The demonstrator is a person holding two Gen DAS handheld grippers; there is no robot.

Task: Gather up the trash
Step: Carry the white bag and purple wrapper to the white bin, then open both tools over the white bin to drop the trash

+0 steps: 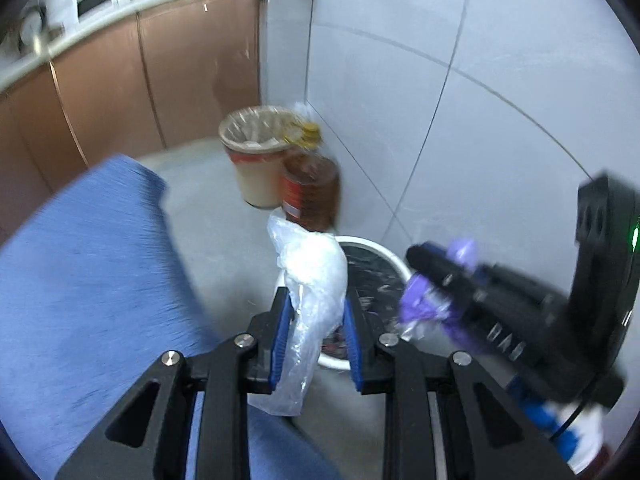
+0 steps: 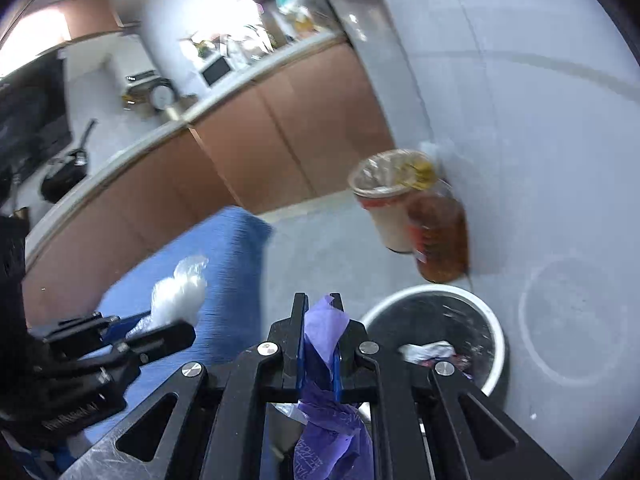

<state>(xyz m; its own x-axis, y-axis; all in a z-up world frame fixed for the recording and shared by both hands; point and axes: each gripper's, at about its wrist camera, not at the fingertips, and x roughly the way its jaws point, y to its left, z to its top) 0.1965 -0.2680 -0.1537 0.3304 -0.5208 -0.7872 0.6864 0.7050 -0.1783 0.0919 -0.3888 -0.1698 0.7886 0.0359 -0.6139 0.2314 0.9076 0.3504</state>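
Note:
My left gripper (image 1: 316,304) is shut on a crumpled clear plastic bag (image 1: 310,276), which sticks up between the blue pads and hangs below them. My right gripper (image 2: 319,300) is shut on a purple plastic wrapper (image 2: 324,328); it also shows at the right of the left wrist view as the right gripper (image 1: 416,264) with the purple wrapper (image 1: 420,304). A white-rimmed trash bin (image 2: 496,320) with a dark liner and scraps inside stands on the floor just beyond both grippers; its rim (image 1: 384,252) shows behind the clear bag. In the right wrist view the left gripper (image 2: 176,332) and clear bag (image 2: 180,296) sit at lower left.
A beige bin with a plastic liner (image 1: 256,152) and a large amber bottle (image 1: 312,192) stand in the corner by the grey tiled wall (image 1: 480,80). Brown cabinets (image 1: 140,92) run along the left. A blue cloth surface (image 1: 88,264) fills the lower left. Grey floor (image 2: 320,248) lies between.

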